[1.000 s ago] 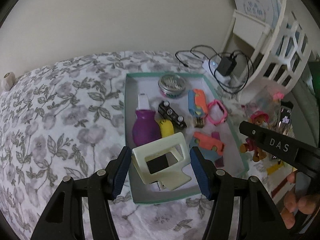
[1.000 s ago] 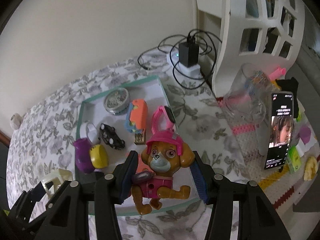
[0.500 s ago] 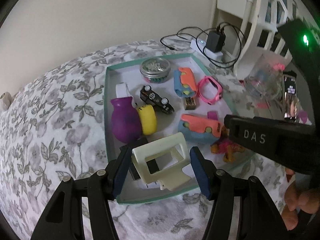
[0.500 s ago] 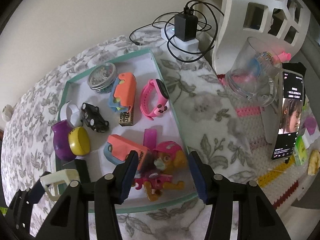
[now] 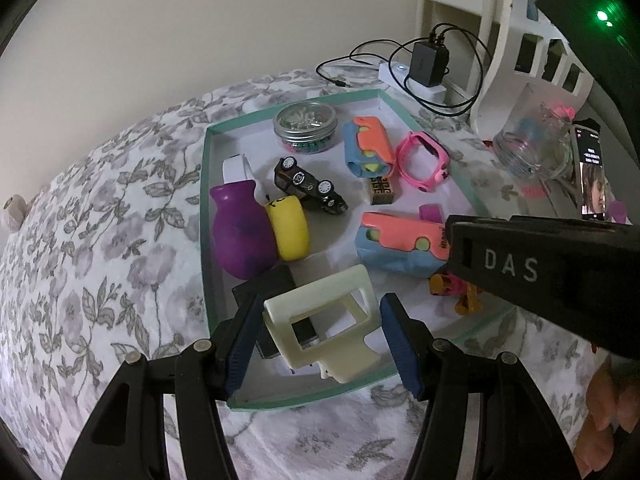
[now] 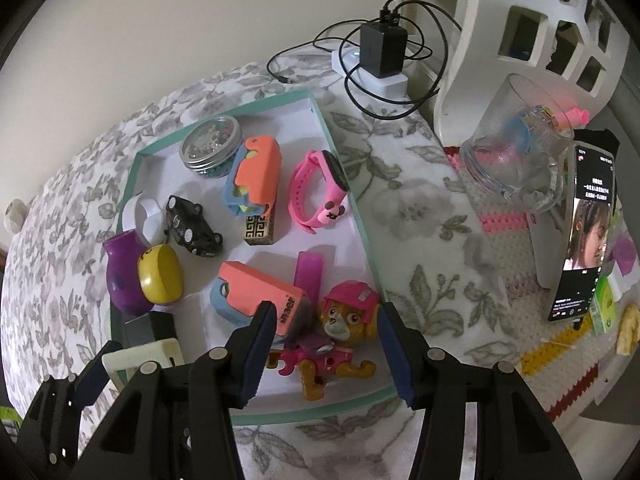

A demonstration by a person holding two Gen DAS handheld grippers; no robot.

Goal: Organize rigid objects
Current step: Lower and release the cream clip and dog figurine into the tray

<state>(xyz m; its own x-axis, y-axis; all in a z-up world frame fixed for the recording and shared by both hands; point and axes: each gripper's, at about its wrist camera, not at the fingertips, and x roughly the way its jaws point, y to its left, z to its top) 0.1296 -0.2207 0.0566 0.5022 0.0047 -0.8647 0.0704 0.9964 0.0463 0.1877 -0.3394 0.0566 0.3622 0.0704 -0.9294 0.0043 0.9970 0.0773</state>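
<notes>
Left gripper (image 5: 322, 330) clamps cream frame (image 5: 320, 326); right gripper (image 6: 322, 346) clamps pup toy (image 6: 338, 334) (tray's 5 o'clock corner). Release risk: the toy tips onto tray (image 6: 362, 220) rim.

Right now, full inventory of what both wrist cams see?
tray: 1, teal rim, on floral cloth
tin: 1, silver, tray far end
car: 1, black, tray middle
vase: 1, purple, tray left
yellow ball: 1, against vase
orange-blue blocks: 2, far and near right
watch: 1, pink, tray right edge
pup: 1, pink-brown, tray near right corner
cream frame: 1, near left corner
charger: 1, black, beyond tray
mug: 1, clear, right
phone: 1, propped, screen lit
left gripper: shut on cream frame
right gripper: around pup
</notes>
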